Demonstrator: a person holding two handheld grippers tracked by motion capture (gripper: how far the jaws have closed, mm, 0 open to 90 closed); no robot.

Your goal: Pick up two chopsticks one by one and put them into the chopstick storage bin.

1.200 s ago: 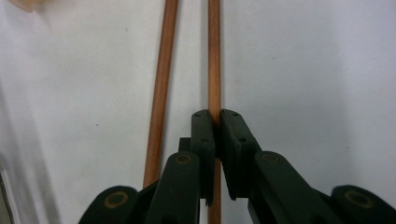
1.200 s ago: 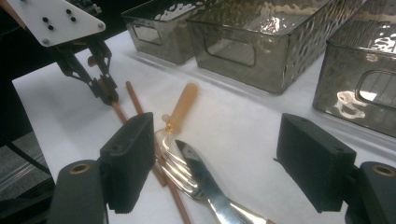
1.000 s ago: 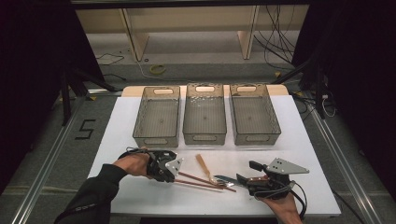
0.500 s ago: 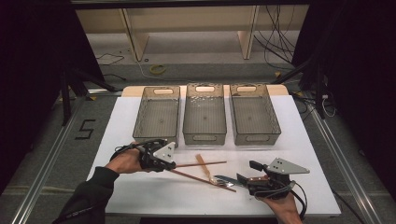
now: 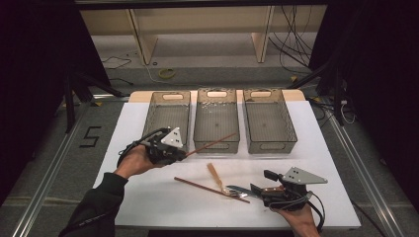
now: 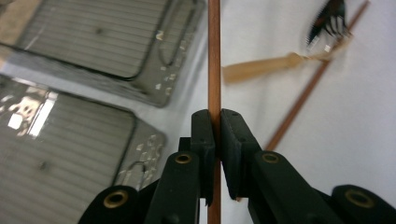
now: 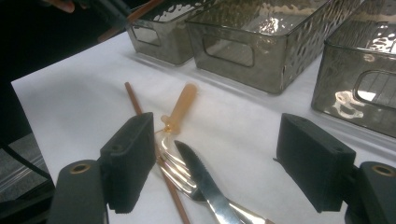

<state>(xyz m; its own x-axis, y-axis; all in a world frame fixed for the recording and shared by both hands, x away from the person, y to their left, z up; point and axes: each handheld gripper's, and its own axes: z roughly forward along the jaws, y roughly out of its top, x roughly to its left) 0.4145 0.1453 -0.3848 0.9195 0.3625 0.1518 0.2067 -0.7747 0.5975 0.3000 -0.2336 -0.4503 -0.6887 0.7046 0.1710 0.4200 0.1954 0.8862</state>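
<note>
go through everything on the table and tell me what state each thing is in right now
Left gripper: shut on a brown wooden chopstick, lifted.
Right gripper: open, holding nothing.
Second brown chopstick: flat on table.
Wooden-handled fork: lying flat.
Steel knife: lying across fork.
Three grey bins: empty.

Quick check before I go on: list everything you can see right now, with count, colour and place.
Bins: three, smoky grey, side by side at the table's far half.
Held chopstick: one, reddish brown, clamped in the left tongs, pointing toward the middle bin.
Loose chopstick: one, reddish brown, lying on the table near the fork.
Fork: one, tan handle, beside the knife.
Knife: one, silver blade, before the right tongs.
Table: one, white.
Left tongs: black, shut.
Right tongs: black, open.
</note>
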